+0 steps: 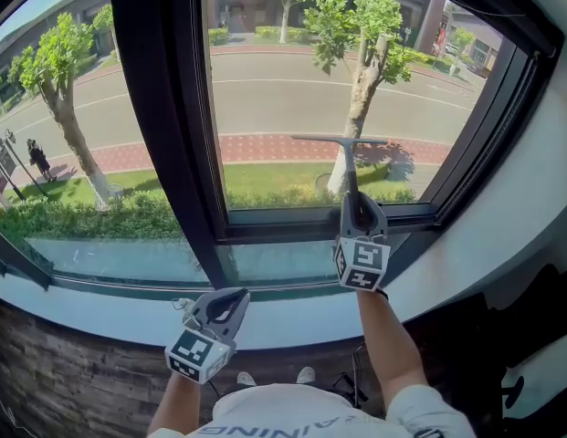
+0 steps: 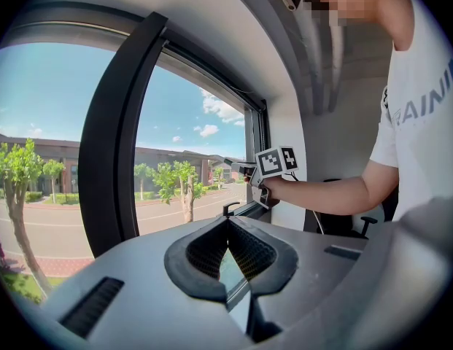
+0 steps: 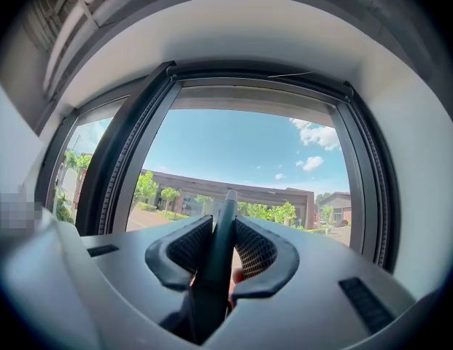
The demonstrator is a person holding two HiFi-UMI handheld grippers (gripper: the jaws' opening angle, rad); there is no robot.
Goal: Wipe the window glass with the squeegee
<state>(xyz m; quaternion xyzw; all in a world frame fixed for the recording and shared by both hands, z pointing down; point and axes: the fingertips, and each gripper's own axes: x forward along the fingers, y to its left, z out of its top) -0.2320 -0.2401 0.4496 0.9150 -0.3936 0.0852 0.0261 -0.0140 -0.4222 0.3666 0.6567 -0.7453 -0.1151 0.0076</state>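
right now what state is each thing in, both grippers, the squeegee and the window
dark T-shaped squeegee: upright, blade on top, in front of the right glass pane; contact with the glass unclear
grey right gripper: shut on the squeegee's handle
grey left gripper: shut, empty, held low
dark-framed window: appears closed

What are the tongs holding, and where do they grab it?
The right tongs grip the squeegee by its handle. The left tongs are shut and hold nothing.
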